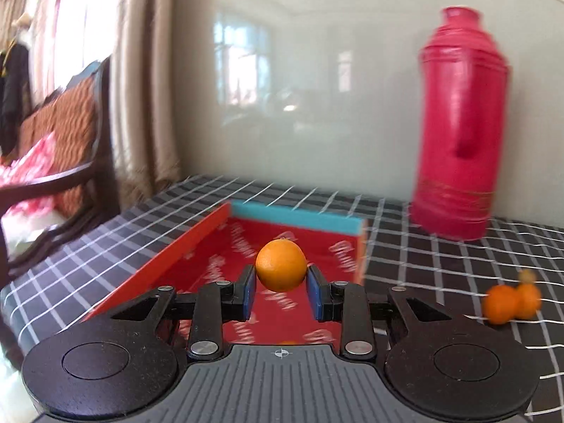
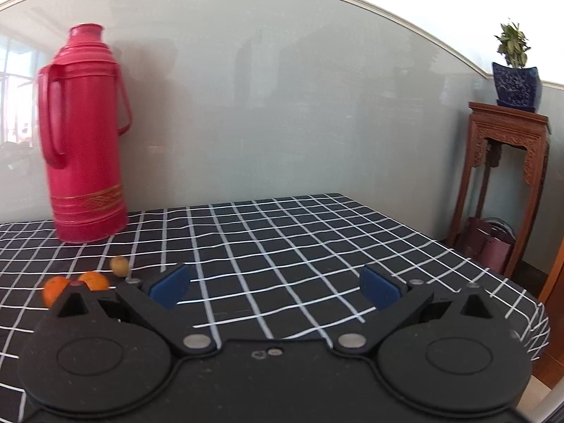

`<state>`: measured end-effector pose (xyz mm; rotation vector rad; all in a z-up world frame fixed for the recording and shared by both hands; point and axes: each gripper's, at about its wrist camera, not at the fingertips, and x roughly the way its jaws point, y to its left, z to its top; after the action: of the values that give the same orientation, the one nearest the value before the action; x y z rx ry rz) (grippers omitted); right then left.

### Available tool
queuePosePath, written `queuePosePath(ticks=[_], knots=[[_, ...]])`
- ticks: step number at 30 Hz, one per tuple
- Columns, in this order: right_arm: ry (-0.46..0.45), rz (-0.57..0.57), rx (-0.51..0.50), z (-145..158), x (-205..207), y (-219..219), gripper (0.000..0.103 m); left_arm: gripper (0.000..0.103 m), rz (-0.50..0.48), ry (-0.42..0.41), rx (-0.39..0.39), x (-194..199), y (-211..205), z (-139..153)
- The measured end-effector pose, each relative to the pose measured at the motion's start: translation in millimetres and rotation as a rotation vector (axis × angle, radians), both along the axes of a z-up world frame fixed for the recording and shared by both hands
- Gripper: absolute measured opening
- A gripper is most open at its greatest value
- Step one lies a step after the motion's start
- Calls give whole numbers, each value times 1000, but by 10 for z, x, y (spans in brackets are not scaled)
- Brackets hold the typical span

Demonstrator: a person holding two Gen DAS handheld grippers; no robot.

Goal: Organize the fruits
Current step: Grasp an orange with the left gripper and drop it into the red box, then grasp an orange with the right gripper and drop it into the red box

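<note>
left gripper: left gripper (image 1: pixel 281 290) is clamped on one orange (image 1: pixel 281 265), blue pads pressing it from both sides, fruit off the surface.
carried orange position: hangs above the open red box (image 1: pixel 197 246), roughly over its middle; not touching the box floor as far as I can tell.
red box: shallow, teal far wall, red printed lining; lies on the checked tablecloth (image 2: pixel 282 239) left of the red thermos (image 1: pixel 458 123). A sliver of orange shows at the lower edge of the box, just above the gripper body; could be a fruit already inside, too hidden to be sure.
right gripper: right gripper (image 2: pixel 275 287) has jaws spread wide, nothing between them, only bare cloth ahead.
fruits left on table: two small oranges (image 2: pixel 74 285) touching each other, plus a small yellowish-green fruit (image 2: pixel 119 266) just behind them; all lie on the cloth in front of the thermos, well apart from the box.
progress: early to midway by my judgement; one orange about to go in, at least three pieces still out.
remaining: release this orange into the box, then fetch the pair and the green one.
risk: round fruit may roll on release.
blur: left view smeared, fine detail unreliable.
</note>
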<state>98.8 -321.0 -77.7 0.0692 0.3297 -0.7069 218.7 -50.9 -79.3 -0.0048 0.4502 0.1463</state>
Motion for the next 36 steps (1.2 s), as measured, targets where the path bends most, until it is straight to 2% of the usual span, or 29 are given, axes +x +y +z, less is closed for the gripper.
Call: queuePosePath(ticks=[5, 10, 11, 13, 14, 15, 17, 19, 21, 27, 33, 36], knots=[[-2, 78, -13, 1, 150, 292, 97, 31, 70, 78, -52, 71, 389, -71], [13, 160, -22, -6, 310, 549, 97, 32, 90, 88, -64, 60, 566, -97], [15, 178, -22, -11, 340, 598, 97, 34, 92, 87, -62, 50, 601, -85], [20, 210, -25, -19, 392, 693, 97, 57, 94, 84, -76, 27, 689, -83], [23, 225, -24, -16, 414, 735, 97, 71, 100, 73, -84, -9, 719, -71], [25, 239, -22, -19, 436, 782, 97, 71, 82, 55, -100, -48, 755, -55], [28, 266, -16, -29, 485, 851, 97, 73, 81, 22, -66, -130, 777, -18], [29, 296, -6, -45, 538, 922, 97, 79, 98, -12, -13, -199, 783, 12], [32, 326, 5, -52, 580, 983, 97, 89, 113, -38, 1, -266, 838, 51], [52, 393, 14, -93, 714, 1170, 97, 99, 166, -85, 44, -428, 1017, 142], [75, 425, 51, -137, 834, 1243, 97, 103, 211, -93, 70, -562, 1193, 135], [83, 424, 79, -159, 885, 1211, 93, 103, 230, -94, 84, -576, 1262, 115]])
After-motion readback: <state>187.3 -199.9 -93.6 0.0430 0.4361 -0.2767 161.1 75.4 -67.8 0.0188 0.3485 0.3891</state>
